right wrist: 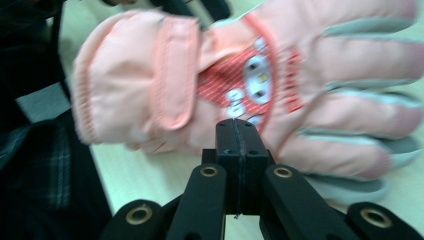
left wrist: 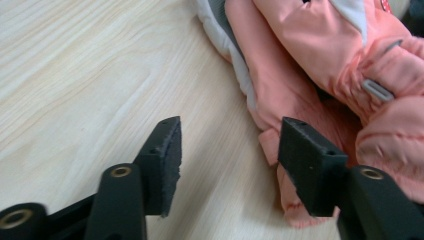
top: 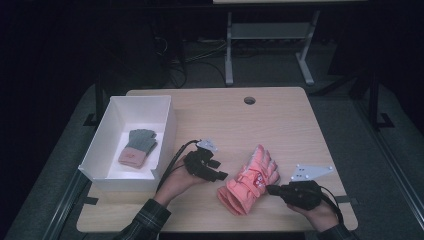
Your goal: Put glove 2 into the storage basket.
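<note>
Pink glove (top: 250,181) between grippers, touching right gripper (top: 270,189)

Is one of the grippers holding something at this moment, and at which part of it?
The right gripper is shut at the pink glove's side edge; whether fabric is pinched cannot be told. The left gripper is open beside the glove's cuff and holds nothing.

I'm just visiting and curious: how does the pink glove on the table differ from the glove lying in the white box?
The pink glove is puffy and padded, with a printed patch on its back; the glove in the white box looks flat and knitted. The pink glove is salmon all over, while the boxed one is grey-green with a pinkish cuff. The pink glove lies on the bare table between the two hand-held grippers; the other lies inside the white box. Both lie flat, fingers pointing away from the person.
</note>
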`<state>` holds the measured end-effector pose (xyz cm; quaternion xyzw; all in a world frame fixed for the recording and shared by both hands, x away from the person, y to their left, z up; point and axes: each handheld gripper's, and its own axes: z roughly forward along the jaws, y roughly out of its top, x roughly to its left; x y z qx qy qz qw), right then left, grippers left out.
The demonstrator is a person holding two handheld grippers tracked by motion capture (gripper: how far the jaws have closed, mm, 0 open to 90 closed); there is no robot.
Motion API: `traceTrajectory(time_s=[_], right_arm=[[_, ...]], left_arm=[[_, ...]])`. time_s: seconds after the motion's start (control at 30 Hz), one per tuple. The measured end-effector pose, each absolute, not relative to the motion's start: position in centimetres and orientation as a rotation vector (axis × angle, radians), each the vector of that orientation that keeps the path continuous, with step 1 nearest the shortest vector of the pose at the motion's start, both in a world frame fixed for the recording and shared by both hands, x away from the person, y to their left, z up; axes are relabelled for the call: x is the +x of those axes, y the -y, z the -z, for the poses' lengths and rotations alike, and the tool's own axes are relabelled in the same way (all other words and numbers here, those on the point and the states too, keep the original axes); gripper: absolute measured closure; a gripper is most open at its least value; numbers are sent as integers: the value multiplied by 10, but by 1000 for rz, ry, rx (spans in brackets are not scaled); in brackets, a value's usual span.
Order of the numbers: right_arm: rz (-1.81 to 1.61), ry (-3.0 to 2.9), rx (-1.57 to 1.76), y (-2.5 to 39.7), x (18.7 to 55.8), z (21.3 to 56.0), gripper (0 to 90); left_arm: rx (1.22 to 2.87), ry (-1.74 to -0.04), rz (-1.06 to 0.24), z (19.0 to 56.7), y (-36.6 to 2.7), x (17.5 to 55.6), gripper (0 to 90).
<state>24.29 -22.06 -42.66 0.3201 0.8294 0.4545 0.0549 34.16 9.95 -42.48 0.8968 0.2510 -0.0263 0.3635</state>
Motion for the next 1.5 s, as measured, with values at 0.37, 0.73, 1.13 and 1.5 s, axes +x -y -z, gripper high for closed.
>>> traceTrajectory(time_s=[0.37, 0.73, 1.13, 1.5], right_arm=[[-1300, -2523, 976, 209, 267, 435, 900], [-1164, -2572, 972, 179, 279, 446, 900], [-1086, -2599, 967, 156, 288, 451, 900], [-1089, -2607, 970, 155, 290, 451, 900]], left_arm=[[2269, -655, 30, 410, -112, 337, 250], [2261, -600, 28, 393, -102, 334, 234], [2268, -598, 19, 388, -69, 346, 202], [2293, -675, 126, 421, -53, 363, 167]])
